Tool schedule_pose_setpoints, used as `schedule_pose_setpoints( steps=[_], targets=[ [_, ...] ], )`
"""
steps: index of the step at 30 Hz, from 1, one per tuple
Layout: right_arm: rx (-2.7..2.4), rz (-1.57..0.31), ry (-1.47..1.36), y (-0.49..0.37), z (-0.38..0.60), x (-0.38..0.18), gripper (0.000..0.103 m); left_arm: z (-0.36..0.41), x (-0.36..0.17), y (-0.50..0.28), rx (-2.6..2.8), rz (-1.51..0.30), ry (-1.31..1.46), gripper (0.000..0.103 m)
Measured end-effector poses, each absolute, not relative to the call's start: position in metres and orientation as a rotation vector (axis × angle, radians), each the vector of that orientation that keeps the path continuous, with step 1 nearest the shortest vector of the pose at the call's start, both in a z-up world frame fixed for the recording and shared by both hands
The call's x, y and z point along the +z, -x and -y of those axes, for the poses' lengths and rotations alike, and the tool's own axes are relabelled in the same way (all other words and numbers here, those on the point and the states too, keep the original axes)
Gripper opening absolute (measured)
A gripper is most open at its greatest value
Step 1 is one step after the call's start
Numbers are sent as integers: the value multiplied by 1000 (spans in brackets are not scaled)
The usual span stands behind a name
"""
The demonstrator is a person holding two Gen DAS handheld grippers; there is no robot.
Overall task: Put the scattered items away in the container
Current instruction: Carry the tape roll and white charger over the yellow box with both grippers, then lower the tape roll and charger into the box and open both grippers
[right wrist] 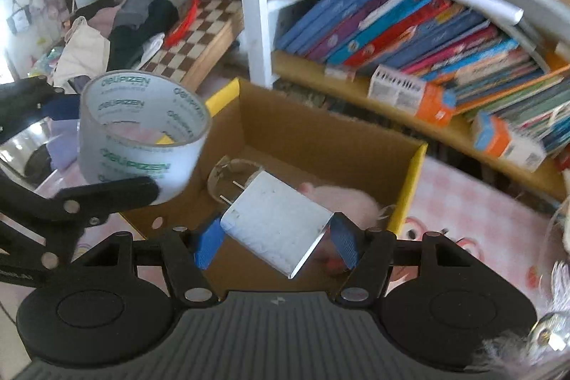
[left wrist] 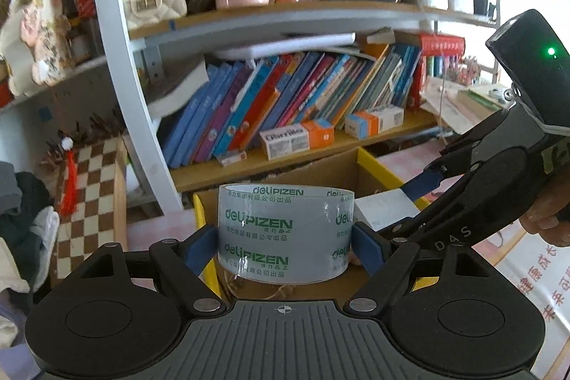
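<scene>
The left gripper (left wrist: 285,243) is clenched on the tape roll (left wrist: 286,234), whose open axis stands roughly upright, held at the near rim of the cardboard box (left wrist: 320,171) that opens toward 12 o'clock; the right gripper (right wrist: 276,243) grips a white plug adapter (right wrist: 278,223), prongs pointing to 10 o'clock, directly over the box's hollow (right wrist: 320,145). Of the two the right looks nearer a drop; the roll, at 9 o'clock in the right wrist view (right wrist: 142,134), likely needs carrying inward first.
</scene>
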State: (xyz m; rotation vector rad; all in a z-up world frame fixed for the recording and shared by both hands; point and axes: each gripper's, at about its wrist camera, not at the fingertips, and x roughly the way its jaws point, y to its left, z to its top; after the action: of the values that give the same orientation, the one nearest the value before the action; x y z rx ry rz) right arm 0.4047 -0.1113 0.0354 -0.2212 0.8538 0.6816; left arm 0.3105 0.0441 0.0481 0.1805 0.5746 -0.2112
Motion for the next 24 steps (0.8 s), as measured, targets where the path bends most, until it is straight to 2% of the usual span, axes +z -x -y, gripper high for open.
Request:
schedule_pose_setpoints(
  steps=[13, 24],
  targets=[
    [683, -1087, 160, -447, 100, -6, 63, -52, 29, -369, -233, -729, -186, 83],
    [699, -1070, 303, -447, 86, -12, 63, -51, 28, -407, -257, -780, -178, 83]
  ],
)
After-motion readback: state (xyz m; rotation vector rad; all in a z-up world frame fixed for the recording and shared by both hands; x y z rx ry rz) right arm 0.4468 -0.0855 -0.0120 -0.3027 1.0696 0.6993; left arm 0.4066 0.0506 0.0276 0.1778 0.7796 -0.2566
